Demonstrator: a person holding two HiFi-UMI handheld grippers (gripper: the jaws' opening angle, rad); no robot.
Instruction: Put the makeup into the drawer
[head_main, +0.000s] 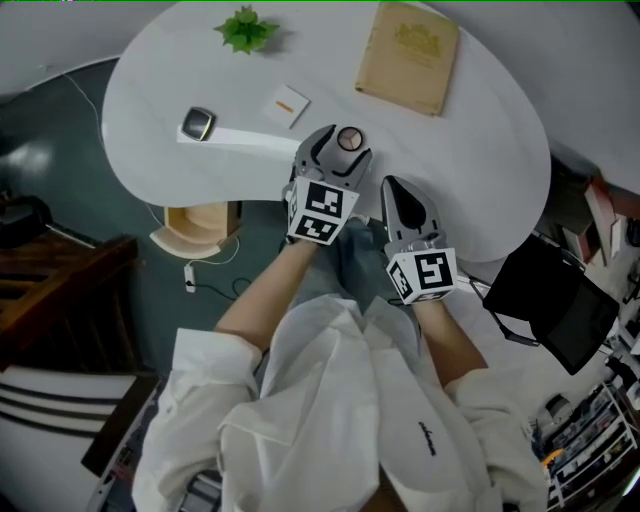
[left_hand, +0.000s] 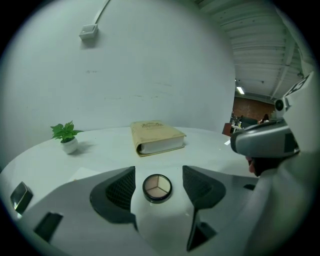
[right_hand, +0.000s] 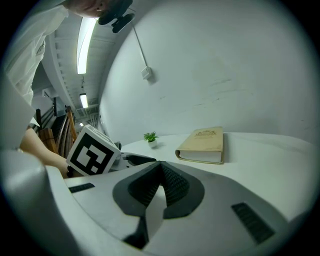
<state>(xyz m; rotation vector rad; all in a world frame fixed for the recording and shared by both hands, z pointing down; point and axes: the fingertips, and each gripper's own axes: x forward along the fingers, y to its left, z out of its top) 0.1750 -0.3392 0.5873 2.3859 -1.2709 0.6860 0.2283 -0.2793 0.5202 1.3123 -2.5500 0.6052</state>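
Between the parted jaws of my left gripper (left_hand: 159, 169), the round makeup compact (left_hand: 157, 188) is lying on the white table (head_main: 480, 150), touching neither jaw. I am holding my right gripper (right_hand: 161, 165) clenched, empty, at four o'clock of it; a tan book (head_main: 408, 57) is resting at one o'clock.

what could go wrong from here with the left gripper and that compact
1. The left gripper has its jaws apart around the round makeup compact, not touching it; closing off-centre could squirt the flat case out sideways.
2. The compact lies near the near edge of the table, so a nudge might knock it off.
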